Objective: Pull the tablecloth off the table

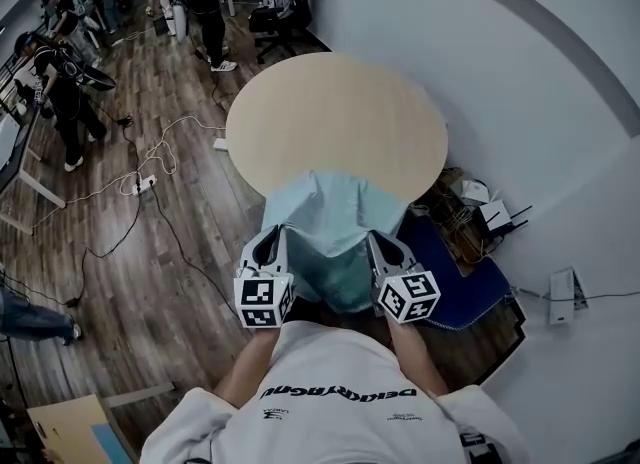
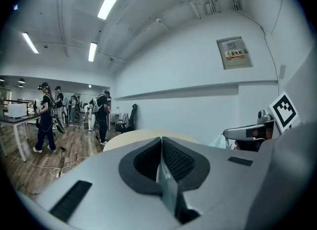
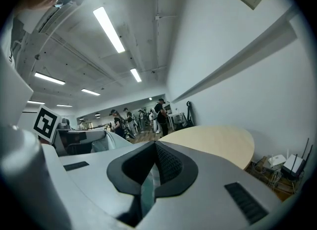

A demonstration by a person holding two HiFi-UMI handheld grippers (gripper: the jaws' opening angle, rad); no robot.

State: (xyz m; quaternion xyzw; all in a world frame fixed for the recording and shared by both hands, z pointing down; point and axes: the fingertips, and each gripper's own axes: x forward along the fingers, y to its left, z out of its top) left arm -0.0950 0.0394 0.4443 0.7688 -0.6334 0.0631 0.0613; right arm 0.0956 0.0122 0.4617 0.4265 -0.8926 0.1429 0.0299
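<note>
A pale blue tablecloth (image 1: 335, 222) hangs from the near edge of the round beige table (image 1: 335, 117), most of it drawn off toward me. My left gripper (image 1: 272, 242) is shut on the cloth's left corner. My right gripper (image 1: 385, 245) is shut on its right corner. In the left gripper view a thin fold of the tablecloth (image 2: 167, 187) is pinched between the closed jaws. The right gripper view shows the same kind of tablecloth fold (image 3: 147, 187) squeezed in its jaws. Nearly all of the tabletop (image 3: 218, 142) is bare.
A white wall (image 1: 520, 82) stands just right of the table. A blue mat (image 1: 460, 282) and a wire basket (image 1: 455, 217) lie on the floor at the right. Cables (image 1: 150, 177) trail over the wooden floor at the left. Several people (image 1: 60, 92) stand far off.
</note>
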